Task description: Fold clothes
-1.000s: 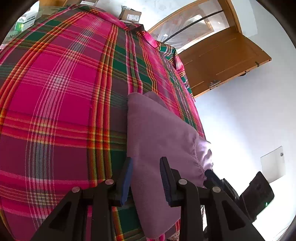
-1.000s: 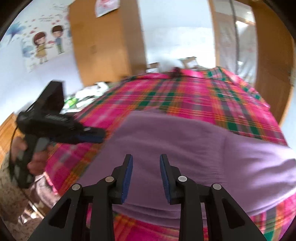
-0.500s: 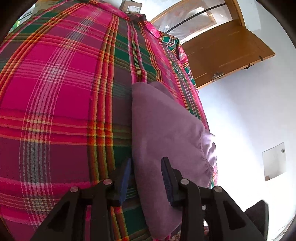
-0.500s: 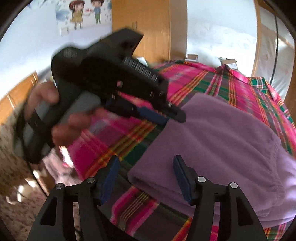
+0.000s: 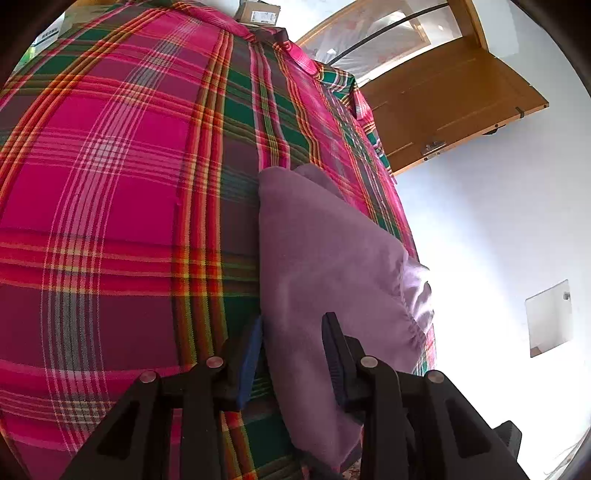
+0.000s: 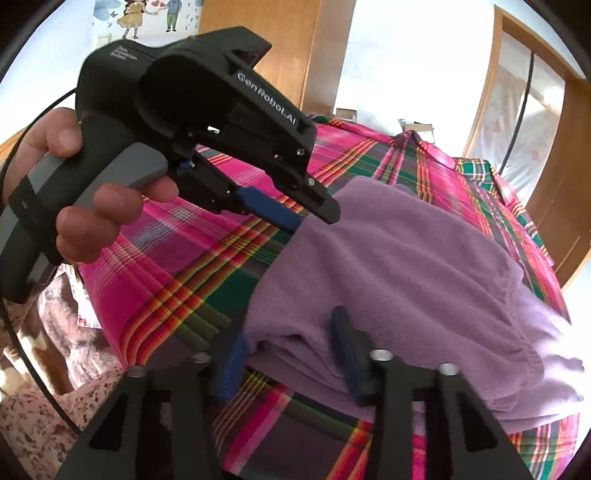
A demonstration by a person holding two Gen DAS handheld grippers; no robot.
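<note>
A folded purple fleece garment (image 5: 325, 266) (image 6: 406, 266) lies on the plaid bedspread near its edge. In the left wrist view my left gripper (image 5: 291, 350) is open, with the garment's near edge between its fingers. The right wrist view shows that same left gripper (image 6: 314, 221) at the garment's far left corner, its blue pad low at the garment's edge and its black finger on top. My right gripper (image 6: 284, 350) is open around the garment's near left corner. One of its blurred fingers is beside the folded layers and the other is over the fleece.
The pink, green and red plaid bedspread (image 5: 110, 184) (image 6: 177, 266) covers the bed. A person's hand (image 6: 92, 206) holds the left gripper's handle. A wooden door (image 5: 443, 96) and white wall lie past the bed's edge. A cardboard box (image 5: 258, 11) sits at the far end.
My right gripper has come down onto the garment's near left corner and its fingers have narrowed. The left gripper has settled at the far left edge with its gap unchanged.
</note>
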